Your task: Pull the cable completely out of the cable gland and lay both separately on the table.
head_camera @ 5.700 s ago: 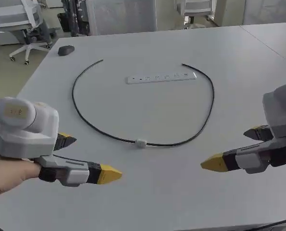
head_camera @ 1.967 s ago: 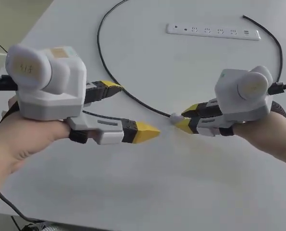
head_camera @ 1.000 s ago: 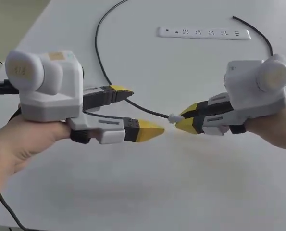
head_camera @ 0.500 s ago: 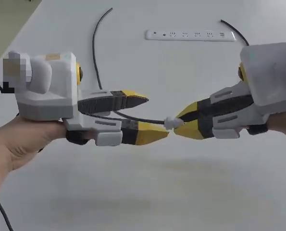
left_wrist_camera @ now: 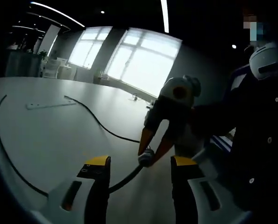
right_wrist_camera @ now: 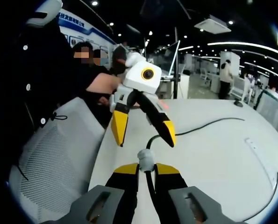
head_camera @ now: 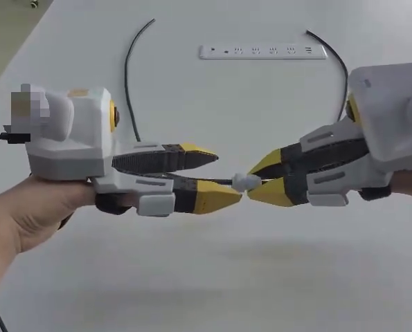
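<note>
Head view: the right gripper has its jaws clamped on the white cable gland, at centre of frame and seemingly raised off the surface. Seconds earlier the gland lay on that surface mid-cable, with both grippers well apart from it. Since then the left gripper has moved in from 9 o'clock; its jaws stand apart, one on either side of the black cable just beside the gland, not yet shut on it. Judgement: the gland is secured and the cable is not, so the pull has not begun and the cable remains threaded. The gland's long axis runs 9 to 3 o'clock, its free end facing 9; the cable's slack runs off toward 12 o'clock on both sides of a power strip

Left gripper view: the cable rises between the parted jaws toward the gland at 12 o'clock, closer to the 9 o'clock jaw; contact cannot be told

Right gripper view: the gland stands at the jaw tips, axis 6 to 12 o'clock; the cable leaves its top, bends toward 2 o'clock, and also trails back between the jaws toward 6
</note>
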Demonstrator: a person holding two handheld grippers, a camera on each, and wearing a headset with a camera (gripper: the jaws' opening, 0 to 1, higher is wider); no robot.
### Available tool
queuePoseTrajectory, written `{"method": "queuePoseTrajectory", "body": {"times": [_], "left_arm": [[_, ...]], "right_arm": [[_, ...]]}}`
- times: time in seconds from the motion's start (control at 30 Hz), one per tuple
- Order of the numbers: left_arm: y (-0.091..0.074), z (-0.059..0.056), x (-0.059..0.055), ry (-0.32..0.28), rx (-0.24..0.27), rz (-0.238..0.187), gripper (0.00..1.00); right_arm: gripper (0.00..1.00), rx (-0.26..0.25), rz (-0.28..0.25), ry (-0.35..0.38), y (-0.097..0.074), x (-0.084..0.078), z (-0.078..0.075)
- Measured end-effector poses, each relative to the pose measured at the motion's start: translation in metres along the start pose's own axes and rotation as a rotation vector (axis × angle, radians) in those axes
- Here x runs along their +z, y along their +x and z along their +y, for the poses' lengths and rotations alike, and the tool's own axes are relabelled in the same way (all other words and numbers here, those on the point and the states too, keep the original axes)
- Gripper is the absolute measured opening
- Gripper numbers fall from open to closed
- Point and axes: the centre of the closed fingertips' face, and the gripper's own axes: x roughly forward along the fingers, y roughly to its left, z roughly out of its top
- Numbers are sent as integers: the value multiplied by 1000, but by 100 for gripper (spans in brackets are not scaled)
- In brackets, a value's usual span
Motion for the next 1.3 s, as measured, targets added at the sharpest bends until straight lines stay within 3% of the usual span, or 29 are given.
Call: {"method": "queuePoseTrajectory", "body": {"times": [0.2,0.33,0.57,0.9,1.1,1.3], "left_arm": [[2,-2,1,-31,-20,-14,44],[3,-6,-4,-59,-45,-5,36],[3,-10,-5,-100,-65,-27,35],[2,-19,-4,-111,-113,-35,20],[4,-21,-4,-111,-128,-30,24],[4,-20,-6,-111,-130,-20,21]], "right_arm": [[7,-1,-9,-26,0,5,3],[7,1,-16,-39,0,9,5],[7,7,-18,-54,0,10,9],[7,12,-23,-71,-1,11,11],[7,11,-26,-73,-2,11,11],[7,13,-27,-80,-2,11,11]]}}
